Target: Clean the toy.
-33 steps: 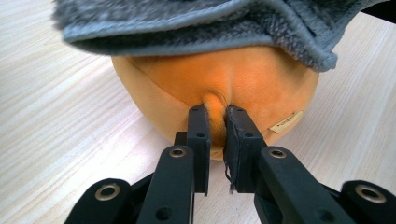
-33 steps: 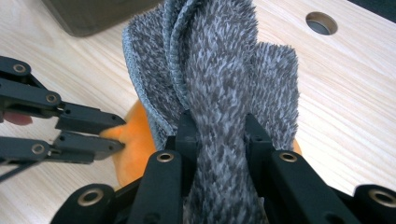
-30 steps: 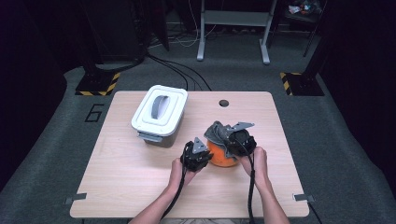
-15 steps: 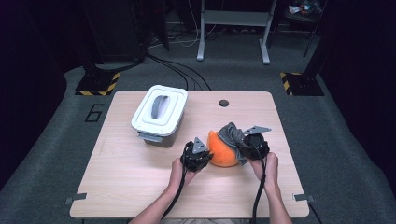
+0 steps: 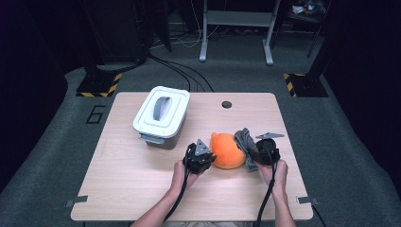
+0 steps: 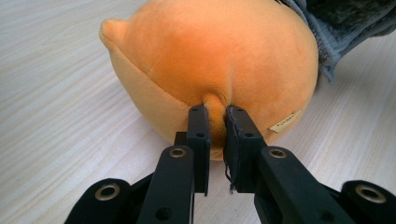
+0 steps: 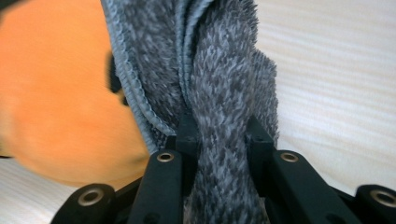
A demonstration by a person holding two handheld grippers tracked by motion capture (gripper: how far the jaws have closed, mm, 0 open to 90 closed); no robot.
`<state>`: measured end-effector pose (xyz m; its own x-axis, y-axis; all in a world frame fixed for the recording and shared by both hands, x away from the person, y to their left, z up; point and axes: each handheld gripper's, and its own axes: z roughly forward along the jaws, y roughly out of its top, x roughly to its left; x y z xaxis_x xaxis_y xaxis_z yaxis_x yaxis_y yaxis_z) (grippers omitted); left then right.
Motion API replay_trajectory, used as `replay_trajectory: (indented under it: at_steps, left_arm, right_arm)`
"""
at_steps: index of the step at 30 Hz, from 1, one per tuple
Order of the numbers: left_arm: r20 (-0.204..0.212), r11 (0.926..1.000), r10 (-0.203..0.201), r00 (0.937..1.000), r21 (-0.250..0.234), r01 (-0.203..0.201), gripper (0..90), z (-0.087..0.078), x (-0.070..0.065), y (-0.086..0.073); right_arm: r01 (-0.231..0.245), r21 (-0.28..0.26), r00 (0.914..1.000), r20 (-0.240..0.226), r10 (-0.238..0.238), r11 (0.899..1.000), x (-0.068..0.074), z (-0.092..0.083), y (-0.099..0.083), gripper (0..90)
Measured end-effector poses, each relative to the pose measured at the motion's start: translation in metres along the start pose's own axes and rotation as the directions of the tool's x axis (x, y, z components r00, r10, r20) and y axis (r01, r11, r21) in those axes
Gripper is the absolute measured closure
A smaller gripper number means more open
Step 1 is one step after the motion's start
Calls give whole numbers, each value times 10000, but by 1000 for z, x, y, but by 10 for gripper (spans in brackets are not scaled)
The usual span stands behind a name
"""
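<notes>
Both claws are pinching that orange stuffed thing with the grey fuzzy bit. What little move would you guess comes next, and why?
Probably a further small pull by the right gripper away from the orange plush. Its jaws are clamped on the grey fuzzy cloth, which lies bunched against the plush's side, while the left gripper pinches a fold of the orange fabric and anchors it on the table. That looks like peeling the cloth off.

Table brightly lit, surroundings dark; right gripper view close-up blurred at left
</notes>
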<state>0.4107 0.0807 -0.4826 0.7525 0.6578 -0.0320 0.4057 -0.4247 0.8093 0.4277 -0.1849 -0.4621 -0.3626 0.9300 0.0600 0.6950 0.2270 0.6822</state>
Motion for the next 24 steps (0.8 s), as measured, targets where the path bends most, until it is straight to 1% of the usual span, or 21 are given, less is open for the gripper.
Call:
replay_trajectory:
  at_steps: [2, 4, 6, 7, 10, 11, 12, 15, 17, 20, 22, 23, 24]
  left_arm:
    - [-44, 10000, 33, 10000, -14, -33, 805, 0, 0, 0]
    - [-37, 10000, 43, 10000, 22, -43, 805, 0, 1, 0]
    - [-16, 10000, 26, 10000, -1, -26, 805, 0, 1, -1]
    - [-18, 10000, 26, 10000, -6, -26, 805, 0, 1, -1]
    - [-29, 10000, 40, 10000, -3, -40, 805, 0, 1, 0]
    - [-16, 10000, 40, 10000, -18, -40, 805, 0, 1, -1]
    - [-14, 10000, 6, 10000, -40, -6, 805, 0, 1, -1]
    - [-41, 10000, -34, 10000, -48, 34, 804, 0, 1, -1]
    - [-39, 10000, -31, 10000, -45, 31, 804, 0, 2, -1]
    - [11, 10000, -27, 10000, -28, 27, 803, -1, 3, -3]
    - [25, 10000, -65, 10000, -51, 65, 803, -1, 3, -3]
    - [37, 10000, -64, 10000, -75, 65, 802, -1, 3, -3]
    - [34, 10000, -56, 10000, -80, 57, 802, -1, 3, -3]
  right_arm:
    - [-192, 157, 9998, 61, 191, 9997, -4, 5, -4, 731]
    - [-267, 324, 9996, 101, 264, 9991, -6, 10, -6, 731]
    - [-296, 520, 9996, 56, 293, 9982, -8, 17, -10, 731]
    - [-392, 610, 9992, 21, 392, 9974, -7, 20, -11, 731]
    - [-343, 767, 9994, -48, 348, 9965, -9, 30, -14, 732]
    - [-519, 966, 9986, 2, 522, 9940, -7, 33, -16, 732]
    - [-394, 957, 9992, -9, 396, 9946, -8, 35, -17, 732]
    - [-370, 936, 9993, -56, 377, 9949, -8, 36, -18, 731]
    - [-354, 954, 9993, -69, 363, 9948, -9, 32, -17, 733]
    - [-278, 561, 9996, 94, 273, 9980, -13, 19, -14, 736]
    - [-367, 319, 9991, 227, 360, 9988, -14, 5, -11, 737]
    - [-238, 21, 9993, 281, 237, 9997, -14, -4, -8, 737]
    - [-208, -158, 9993, 323, 213, 9997, -13, -12, -5, 737]
